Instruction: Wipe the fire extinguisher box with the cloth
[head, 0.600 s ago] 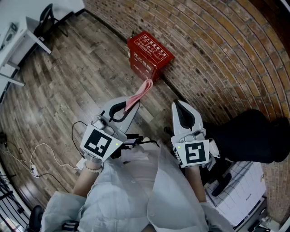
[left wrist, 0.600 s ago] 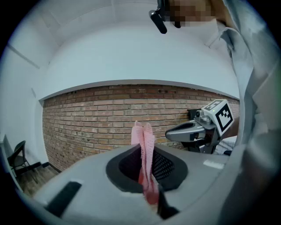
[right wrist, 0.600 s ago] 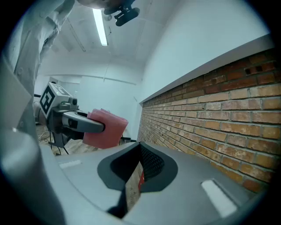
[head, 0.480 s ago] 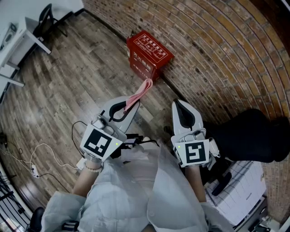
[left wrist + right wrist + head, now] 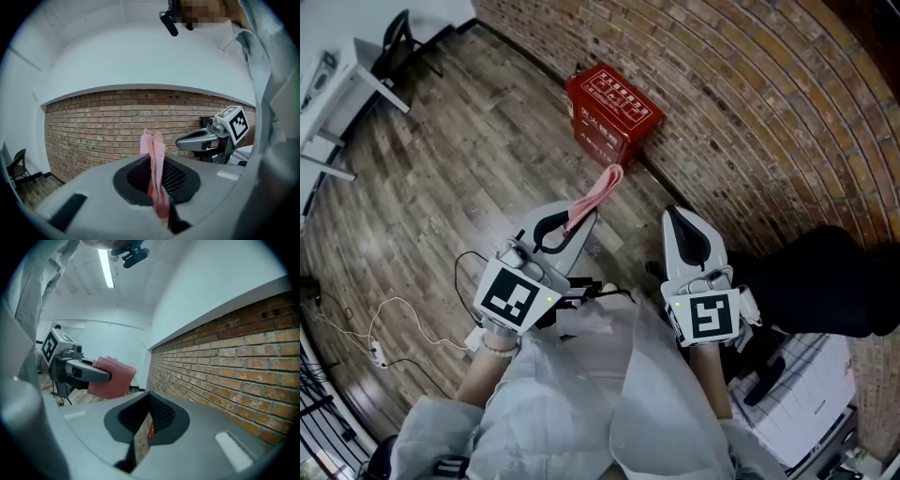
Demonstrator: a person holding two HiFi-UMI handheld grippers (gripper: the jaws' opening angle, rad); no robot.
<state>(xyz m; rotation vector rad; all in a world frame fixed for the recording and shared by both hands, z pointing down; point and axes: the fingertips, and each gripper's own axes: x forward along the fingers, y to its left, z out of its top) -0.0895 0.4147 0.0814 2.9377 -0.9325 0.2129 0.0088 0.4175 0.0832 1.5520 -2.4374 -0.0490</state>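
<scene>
The red fire extinguisher box (image 5: 614,116) stands on the wood floor against the brick wall (image 5: 769,103). My left gripper (image 5: 579,219) is shut on a pink cloth (image 5: 595,194), whose free end reaches toward the box but stays short of it. In the left gripper view the cloth (image 5: 154,164) stands folded between the jaws of the left gripper (image 5: 157,202). My right gripper (image 5: 673,214) is beside it, to the right, shut and holding nothing. In the right gripper view only a thin slit shows between the right gripper's (image 5: 142,440) jaws, and the cloth (image 5: 111,377) shows at the left.
A white cable (image 5: 375,330) lies on the floor at the left. White desk legs (image 5: 337,98) and a black chair (image 5: 394,47) are at the upper left. A black bag (image 5: 825,286) and a white wire rack (image 5: 802,398) sit by the wall at the right.
Both grippers have shifted slightly to the right in the head view. The cloth stays gripped and its tip is a little nearer the box.
</scene>
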